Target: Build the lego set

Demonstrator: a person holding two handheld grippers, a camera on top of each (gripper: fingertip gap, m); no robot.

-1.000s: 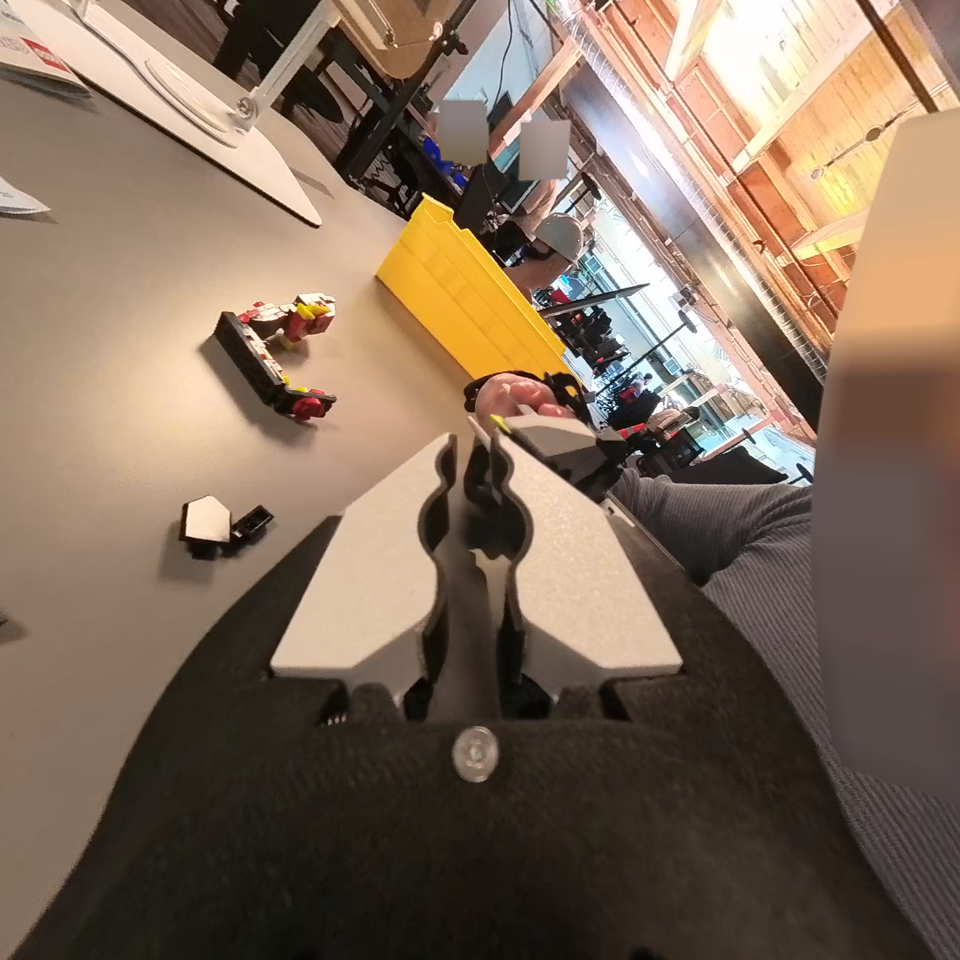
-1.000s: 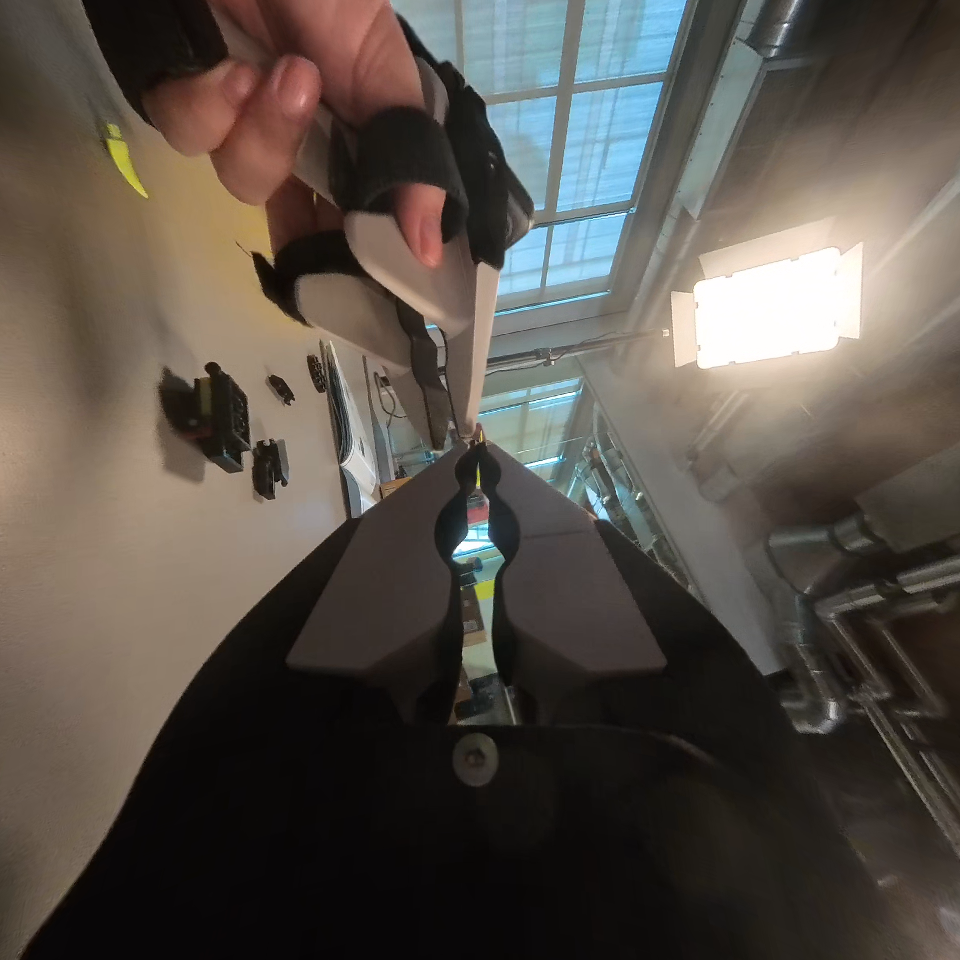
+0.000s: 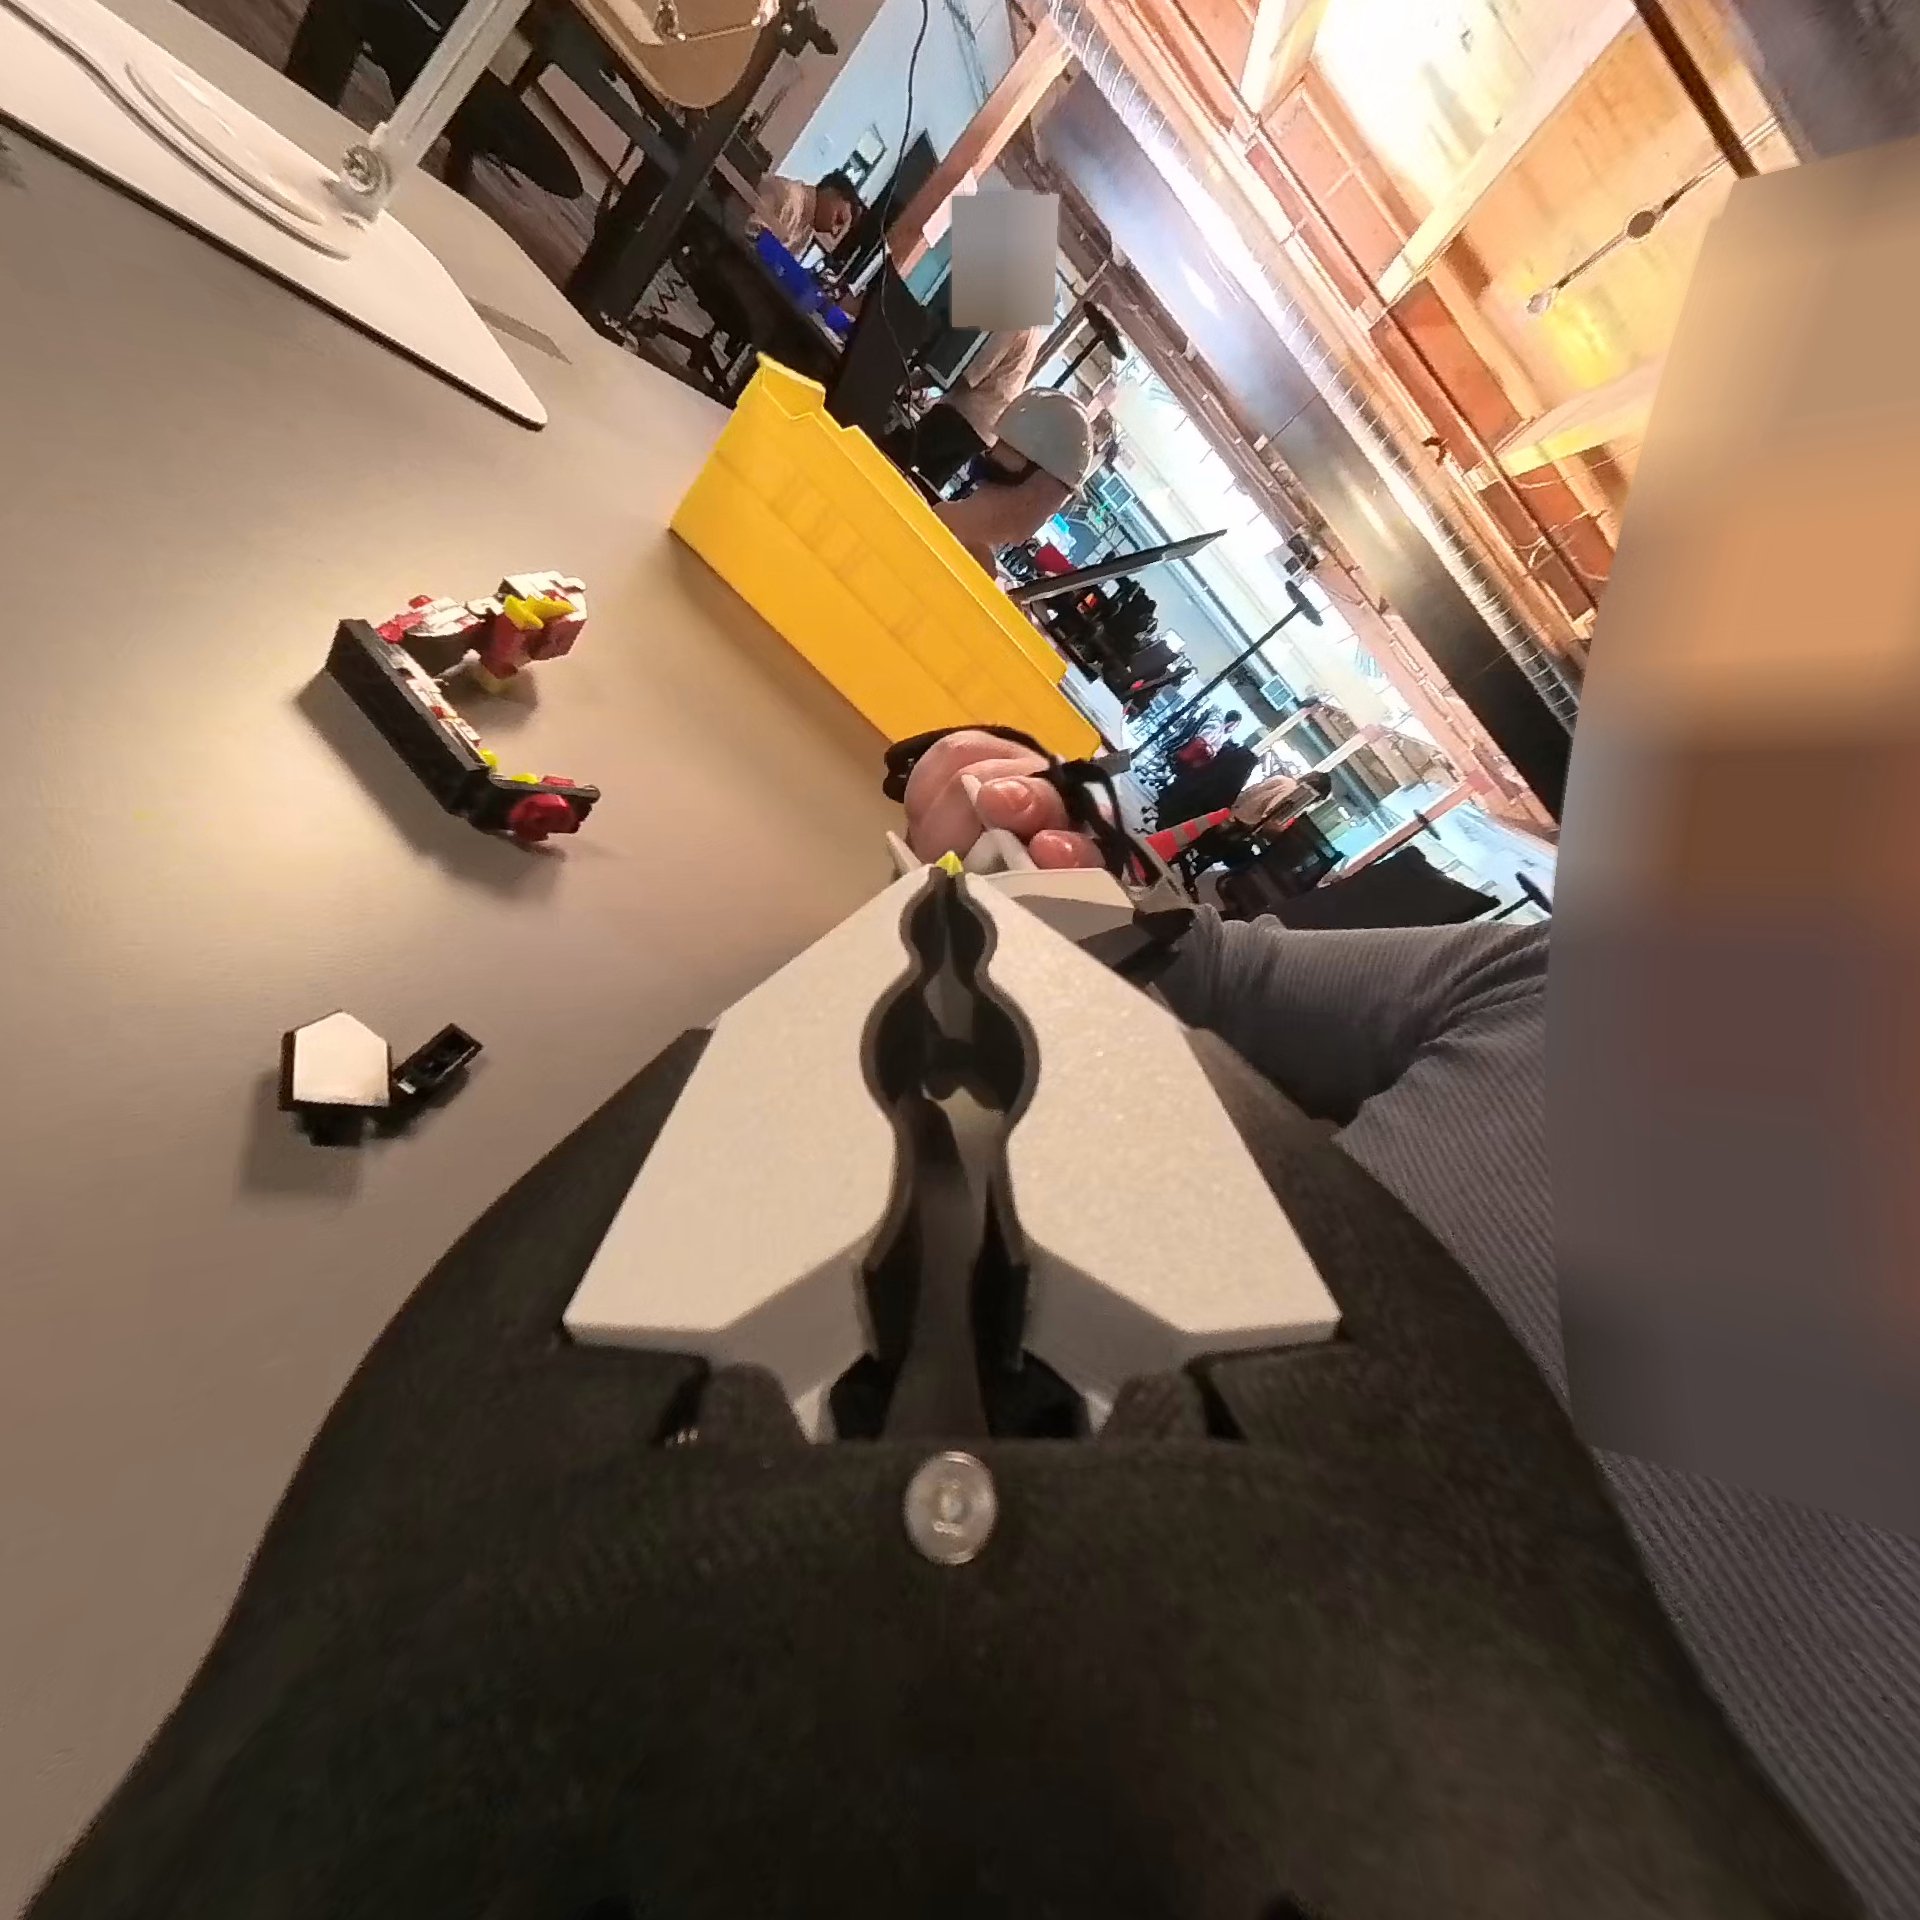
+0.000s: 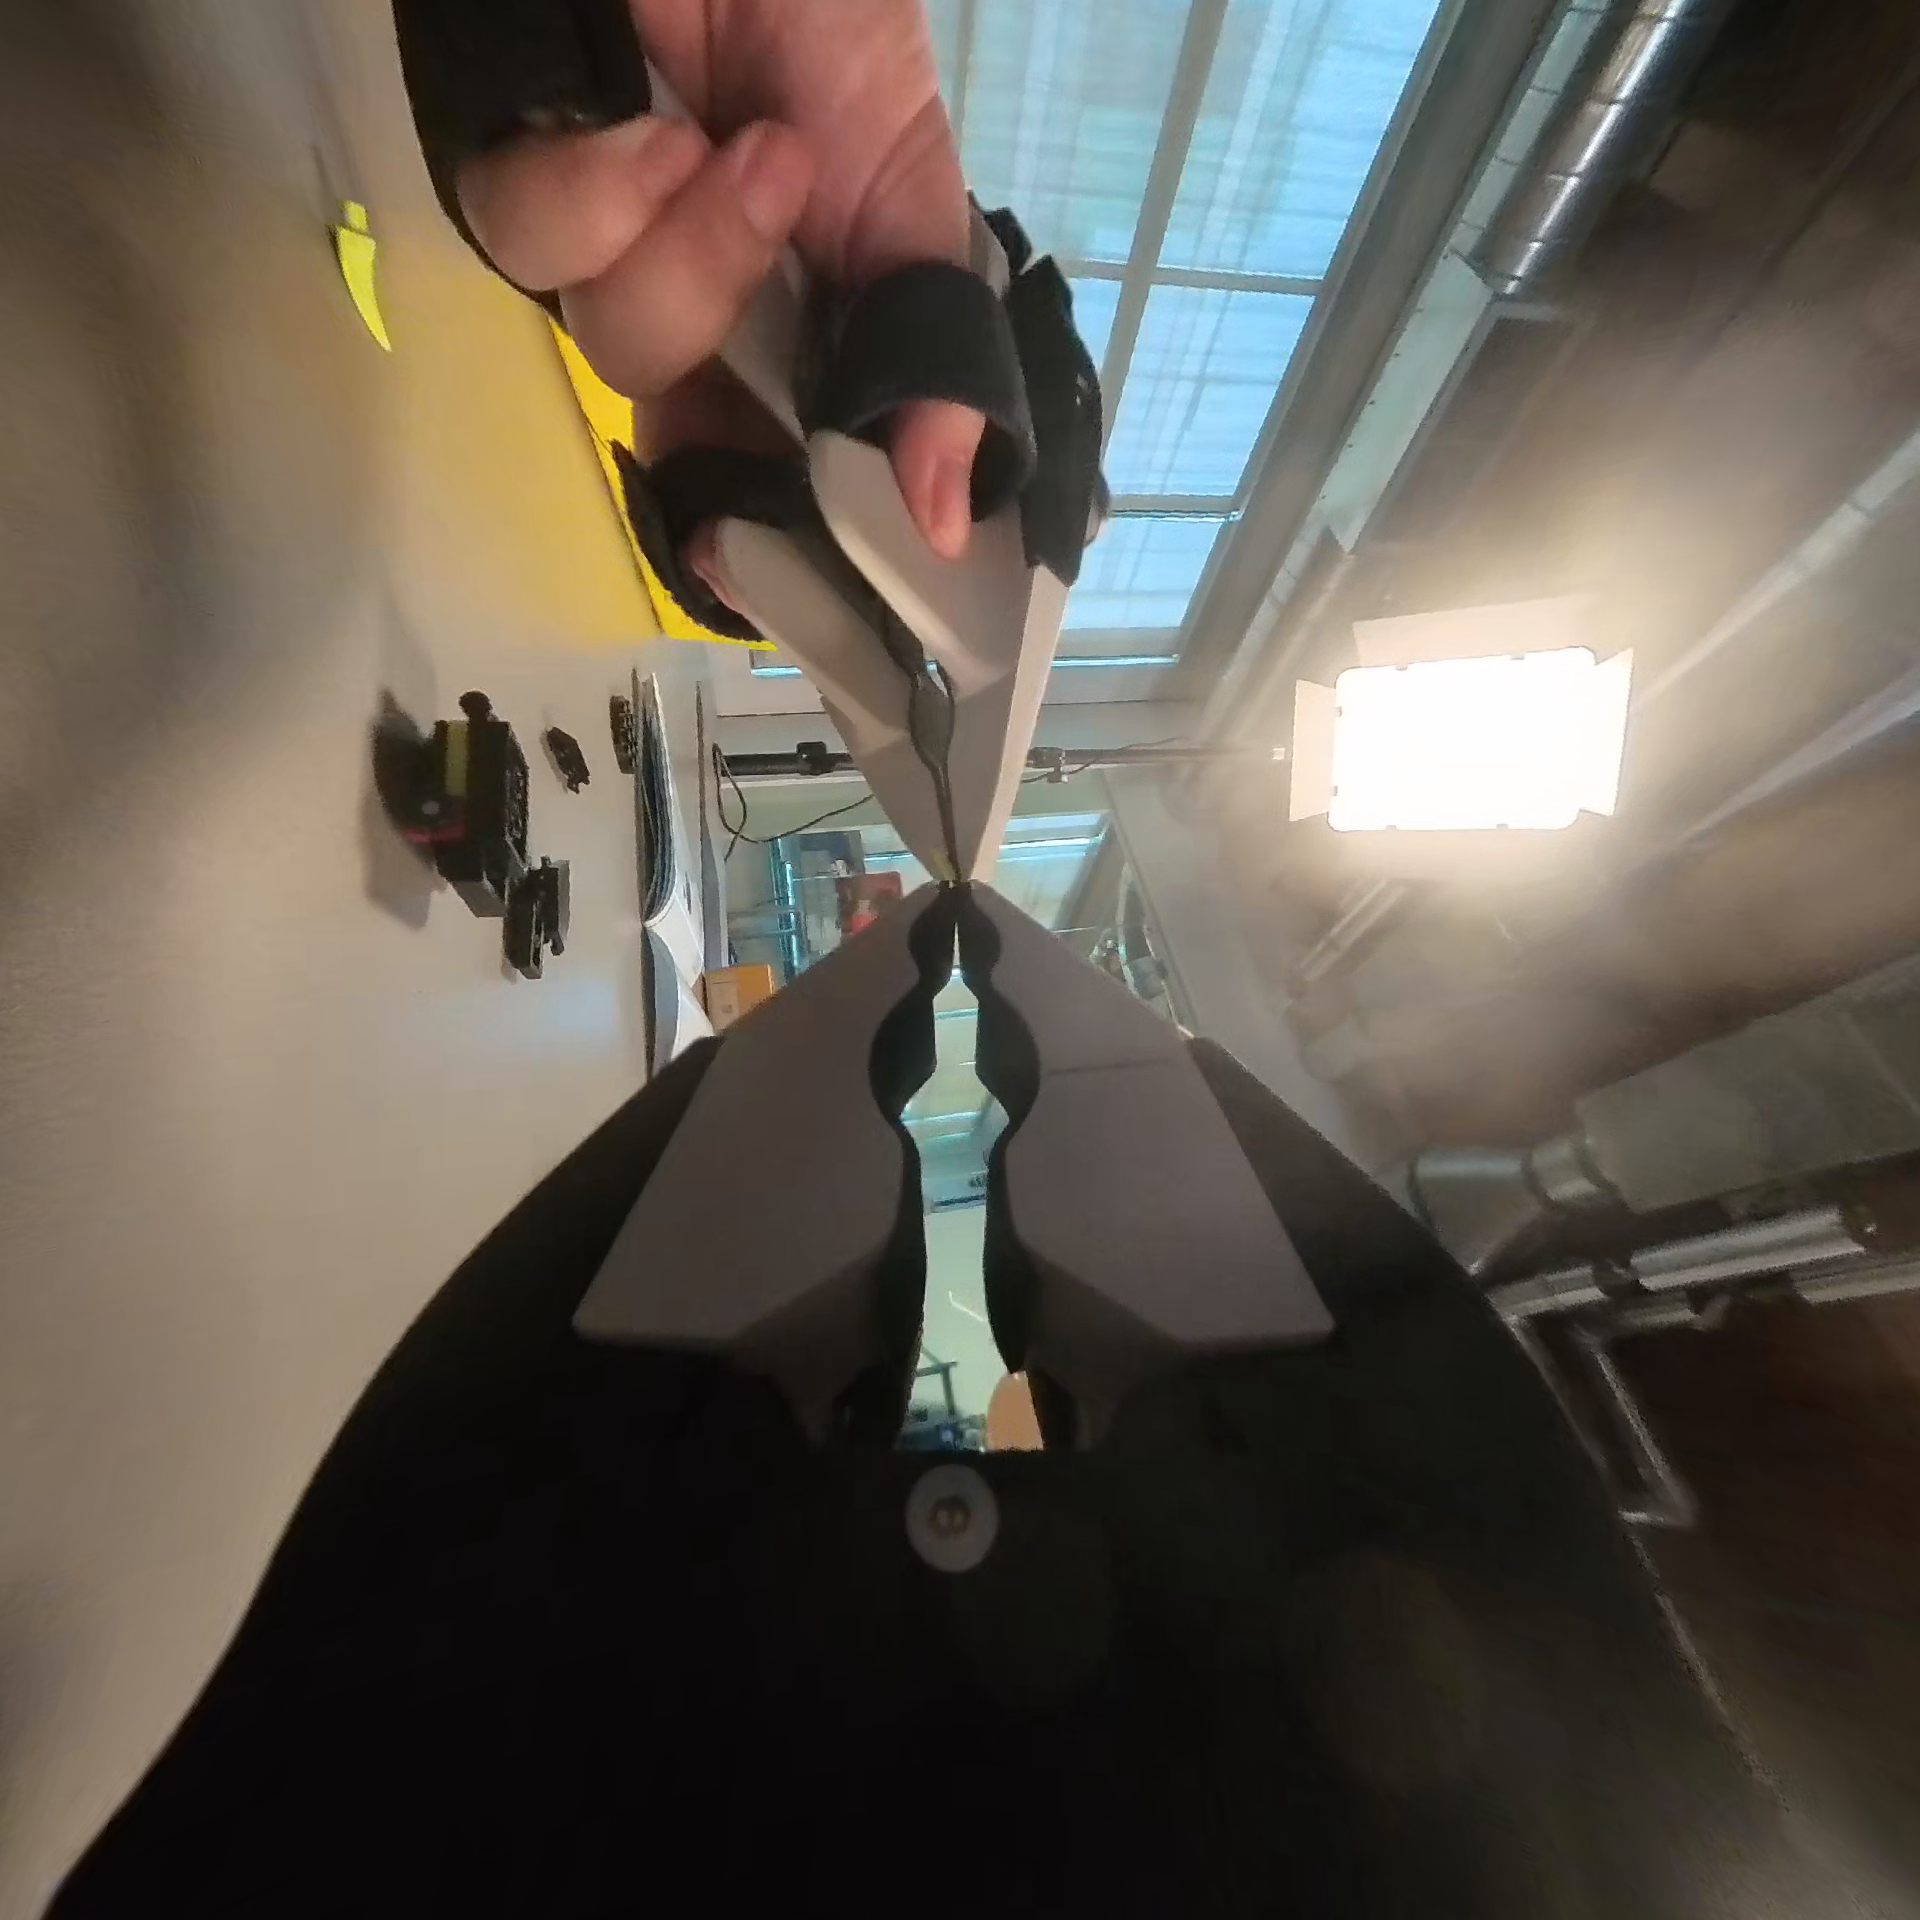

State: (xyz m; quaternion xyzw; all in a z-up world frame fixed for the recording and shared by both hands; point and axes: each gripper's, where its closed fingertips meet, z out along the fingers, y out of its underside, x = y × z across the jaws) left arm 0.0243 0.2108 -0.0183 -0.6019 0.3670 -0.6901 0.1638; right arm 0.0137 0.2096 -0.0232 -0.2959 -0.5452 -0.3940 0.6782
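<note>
1. Left gripper (image 3: 945, 883): jaws closed on a small yellow piece (image 3: 945, 861) at the tips.
2. Right gripper (image 4: 954, 896): jaws closed, tip-to-tip on the same piece, above the table (image 3: 208, 520).
3. Partial build (image 3: 457, 707): on the table, well apart.

Left gripper (image 3: 948, 883) held up off the table, tips pinched together, meeting the right gripper (image 4: 954, 896) tip to tip; right jaws also closed at the tips. A strapped hand (image 4: 790, 239) grips the left gripper's handles, and a hand (image 3: 977, 810) grips the right one.
</note>
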